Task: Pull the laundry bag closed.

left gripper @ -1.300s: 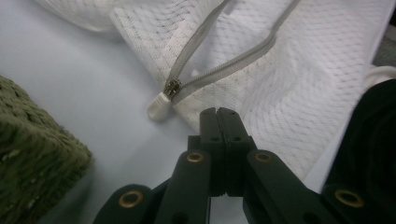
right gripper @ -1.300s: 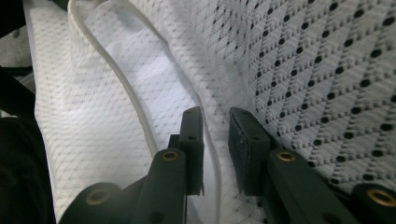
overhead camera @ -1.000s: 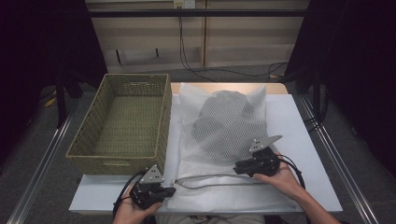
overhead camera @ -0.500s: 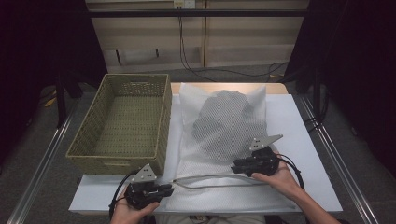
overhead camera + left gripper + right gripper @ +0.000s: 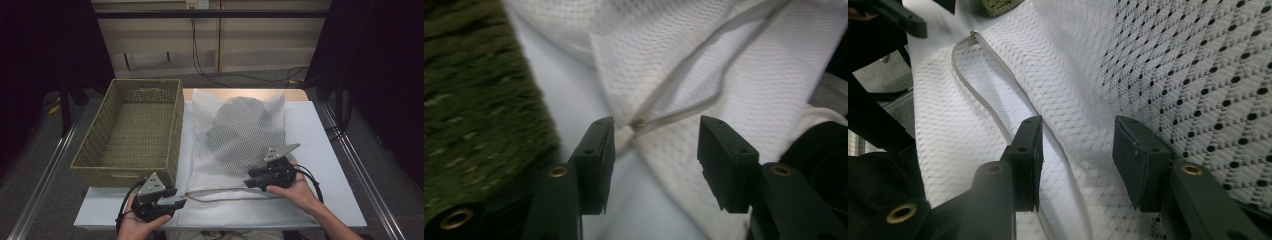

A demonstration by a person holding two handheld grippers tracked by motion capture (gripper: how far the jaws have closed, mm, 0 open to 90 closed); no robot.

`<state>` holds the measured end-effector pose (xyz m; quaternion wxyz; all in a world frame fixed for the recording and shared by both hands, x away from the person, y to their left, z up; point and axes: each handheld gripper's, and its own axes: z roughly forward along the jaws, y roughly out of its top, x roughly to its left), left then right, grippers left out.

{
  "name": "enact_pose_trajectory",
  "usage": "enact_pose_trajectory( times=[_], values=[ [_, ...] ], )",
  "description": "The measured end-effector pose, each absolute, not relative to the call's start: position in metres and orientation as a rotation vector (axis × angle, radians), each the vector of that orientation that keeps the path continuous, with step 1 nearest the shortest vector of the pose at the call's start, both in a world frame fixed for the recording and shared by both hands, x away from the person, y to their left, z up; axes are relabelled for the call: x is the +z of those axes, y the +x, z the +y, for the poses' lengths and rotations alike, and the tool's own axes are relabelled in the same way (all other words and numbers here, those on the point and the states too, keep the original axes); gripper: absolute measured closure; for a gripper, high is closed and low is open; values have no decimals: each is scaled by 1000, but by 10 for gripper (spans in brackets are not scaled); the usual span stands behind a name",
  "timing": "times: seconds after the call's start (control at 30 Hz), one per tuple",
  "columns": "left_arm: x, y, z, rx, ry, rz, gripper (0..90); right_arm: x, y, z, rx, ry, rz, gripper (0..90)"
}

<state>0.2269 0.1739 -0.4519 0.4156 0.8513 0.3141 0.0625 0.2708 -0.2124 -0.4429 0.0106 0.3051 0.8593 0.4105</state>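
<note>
Mesh laundry bag (image 5: 240,150) lies flat on the table (image 5: 320,150) w/ a dark garment inside, wicker basket (image 5: 135,125) just beside it on the left; zipper (image 5: 225,192) runs along the near edge, partly open. Left claw (image 5: 651,145) is spread, zipper end w/ slider (image 5: 639,122) between its jaws; right claw (image 5: 1075,150) is spread over the mesh by the zipper track. I'd pinch the slider squarely w/ the left, pin the fabric w/ the right, then pull along the track, not upward.
</note>
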Motion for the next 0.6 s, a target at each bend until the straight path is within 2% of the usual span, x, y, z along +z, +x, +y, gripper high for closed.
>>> enact_pose_trajectory(
  times=[0.2, 0.27, 0.43, 0.6],
  values=[
    [-455, 237, 166, 177, 2152, 762, 572, -443, 269, -212, 1265, 951, 2681, 550],
    [-456, 238, 163, 163, 2167, 738, 625, -442, 267, -213, 1273, 951, 2680, 549],
    [-461, 241, 152, 199, 2237, 721, 609, -439, 263, -219, 1277, 966, 2656, 547],
    [-466, 244, 146, 183, 2278, 708, 583, -437, 262, -224, 1295, 974, 2637, 544]
  ],
)
